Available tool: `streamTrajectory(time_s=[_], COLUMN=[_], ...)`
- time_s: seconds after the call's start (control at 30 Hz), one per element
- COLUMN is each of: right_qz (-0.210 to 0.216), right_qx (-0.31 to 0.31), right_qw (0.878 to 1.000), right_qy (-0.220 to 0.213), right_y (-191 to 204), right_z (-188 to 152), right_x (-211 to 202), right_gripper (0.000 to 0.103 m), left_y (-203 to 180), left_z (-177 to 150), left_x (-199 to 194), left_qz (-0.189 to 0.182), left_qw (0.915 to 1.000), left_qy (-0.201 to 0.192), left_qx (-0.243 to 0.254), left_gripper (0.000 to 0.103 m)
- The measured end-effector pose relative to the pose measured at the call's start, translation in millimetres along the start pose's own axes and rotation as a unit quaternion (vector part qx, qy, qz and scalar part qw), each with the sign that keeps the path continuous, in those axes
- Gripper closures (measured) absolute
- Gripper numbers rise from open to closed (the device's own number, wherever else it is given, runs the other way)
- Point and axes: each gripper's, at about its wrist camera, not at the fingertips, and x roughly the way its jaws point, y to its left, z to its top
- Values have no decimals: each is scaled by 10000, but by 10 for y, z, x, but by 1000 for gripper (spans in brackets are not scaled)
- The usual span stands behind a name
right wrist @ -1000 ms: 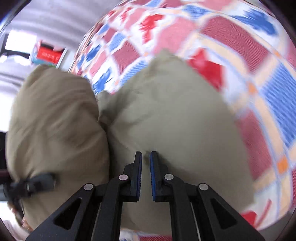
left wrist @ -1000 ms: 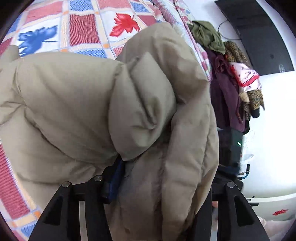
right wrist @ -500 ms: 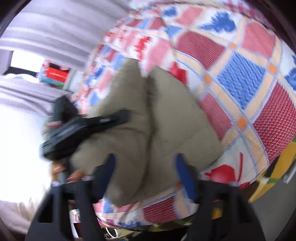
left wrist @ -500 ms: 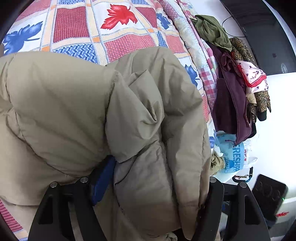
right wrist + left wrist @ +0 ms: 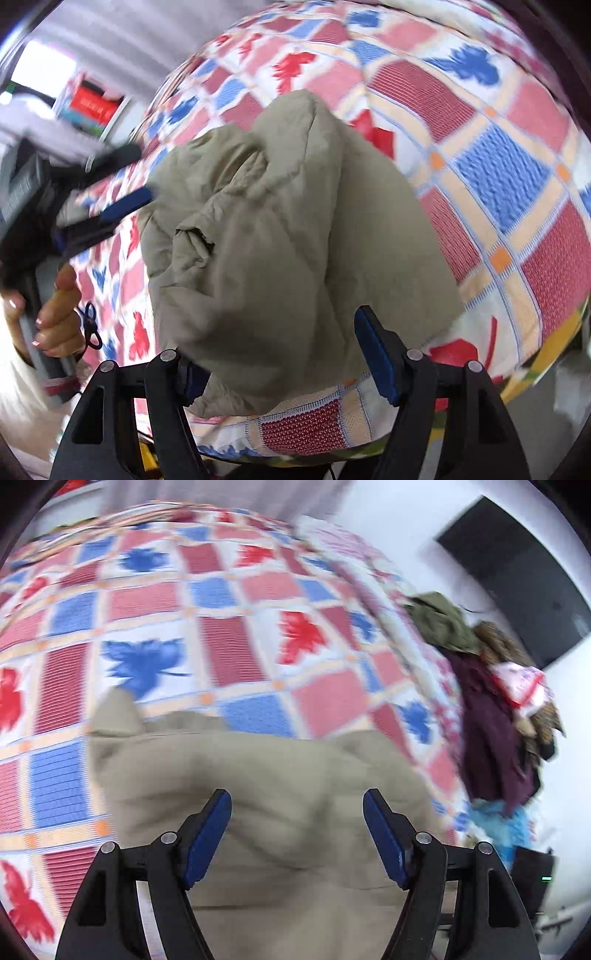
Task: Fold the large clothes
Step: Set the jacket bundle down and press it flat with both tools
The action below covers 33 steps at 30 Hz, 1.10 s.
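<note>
A: Left wrist view: left gripper [image 5: 297,834] spread wide, nothing between the blue pads [image 5: 207,843], hovering over the tan padded jacket [image 5: 280,797]. Jacket lies bunched on the patchwork quilt [image 5: 229,650], near the bed's edge.

B: Right wrist view: right gripper [image 5: 280,360] also released, jaws apart. A jacket fold bulges over its left pad, but nothing is pinched.

A: Reason for open jaws? Likely a fold just laid down, hands free to regrip.

B: Agreed, a judgement. My view alone shows the hand [image 5: 59,314] holding the left tool.

A: Mine alone shows the clothes pile [image 5: 491,701] beside the bed and a dark screen [image 5: 517,590] on the wall.
</note>
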Motion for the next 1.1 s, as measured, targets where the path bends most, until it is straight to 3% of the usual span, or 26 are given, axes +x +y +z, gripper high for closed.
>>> streamTrajectory(time_s=[0.13,0.17,0.2,0.23,0.3,0.43,0.67,0.83,0.93,1.07,1.1], right_qz=[11,37,98,132,12,-454,-898,-805,-590,-531,-516], right_qx=[-221,-249,-296,-355,-480,-493,121,569,785,536,384], right_qw=[9995,9994,9993,9992,9986,9963,9957,9951,9951,9965,9965], right_qy=[-222,-238,-200,-124,-235,-533,-215,69,99,-355,-533], right_y=[83,94,117,143,214,142,-452,-761,-819,-758,-707], right_z=[38,61,82,107,145,107,-100,-252,-223,-139,-95], right_x=[-95,-74,-46,-13,-21,-189,-97,147,23,-409,-539], right_gripper=[29,39,75,85,89,91,91,91,90,80,69], left_y=[454,500,520,480,365,-2,-423,-496,-436,-393,-394], left_z=[-72,-91,-107,-110,-103,-54,-60,-98,-94,-96,-102], left_x=[98,150,189,233,318,526,891,969,980,969,967], left_qz=[400,436,483,556,598,508,465,647,629,589,594], left_qw=[9980,9975,9974,9974,9979,9985,9960,9935,9943,9950,9949], left_qy=[69,93,101,96,86,121,314,381,398,390,378], left_qx=[-489,-548,-526,-444,-239,165,702,859,759,703,716], left_gripper=[29,29,29,29,29,29,29,29,29,29,29])
